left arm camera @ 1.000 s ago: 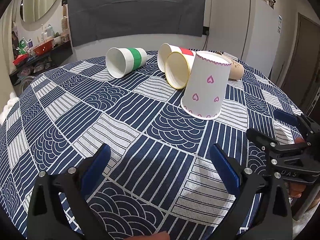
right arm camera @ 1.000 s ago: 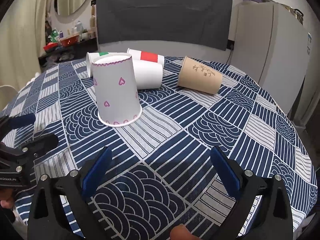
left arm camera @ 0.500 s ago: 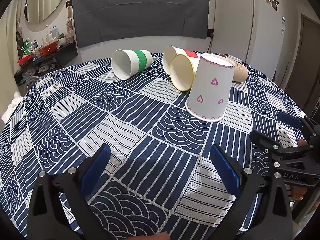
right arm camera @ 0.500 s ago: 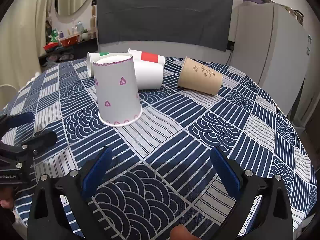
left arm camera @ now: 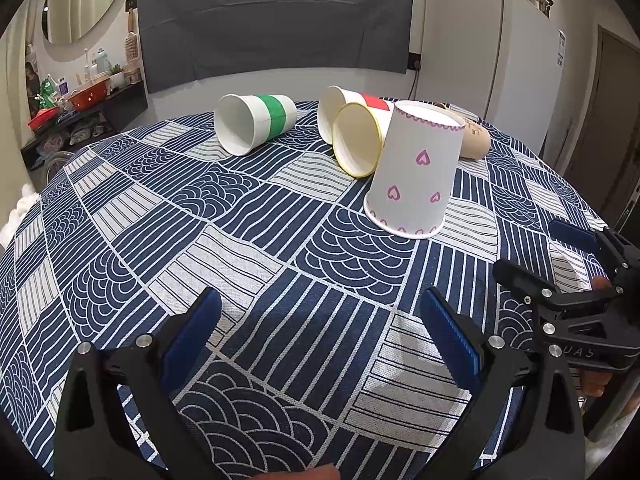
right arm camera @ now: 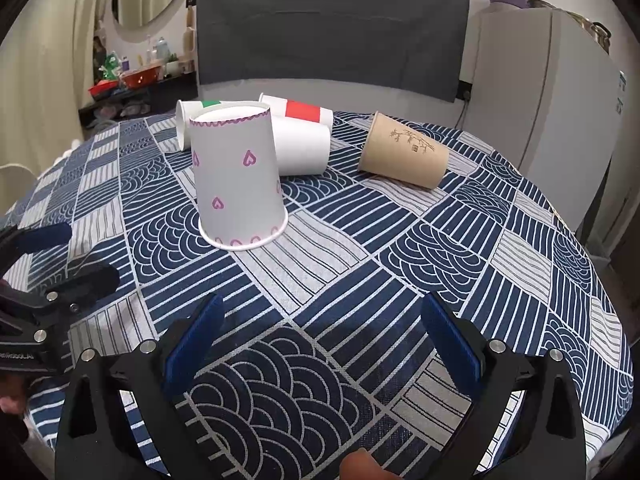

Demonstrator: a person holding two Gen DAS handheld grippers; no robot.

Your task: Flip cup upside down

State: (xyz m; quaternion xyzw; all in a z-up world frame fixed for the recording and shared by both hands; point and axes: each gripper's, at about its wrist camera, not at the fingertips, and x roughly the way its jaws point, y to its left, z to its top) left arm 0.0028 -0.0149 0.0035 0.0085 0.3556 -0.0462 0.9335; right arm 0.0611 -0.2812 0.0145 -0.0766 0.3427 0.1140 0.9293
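A white paper cup with pink hearts (left arm camera: 416, 168) stands upside down, rim on the tablecloth; it also shows in the right wrist view (right arm camera: 238, 178). Behind it lie cups on their sides: a green-banded cup (left arm camera: 256, 122), a yellow-rimmed white cup (left arm camera: 358, 138) (right arm camera: 302, 144), a red-banded cup (left arm camera: 352, 106) (right arm camera: 298, 110) and a brown cup (right arm camera: 404, 156). My left gripper (left arm camera: 320, 326) is open and empty, low over the near table. My right gripper (right arm camera: 324, 330) is open and empty, near the front edge, right of the heart cup.
The round table carries a blue and white patterned cloth (left arm camera: 200, 240). A grey fridge (right arm camera: 540, 80) stands at the back right, a dark panel (left arm camera: 276, 16) behind the table, and a cluttered shelf (left arm camera: 80, 96) at the left. The right gripper shows at the left view's right edge (left arm camera: 560, 272).
The left wrist view has swung slightly, so the cups sit further right in it. The cups lie as before and both grippers stay open.
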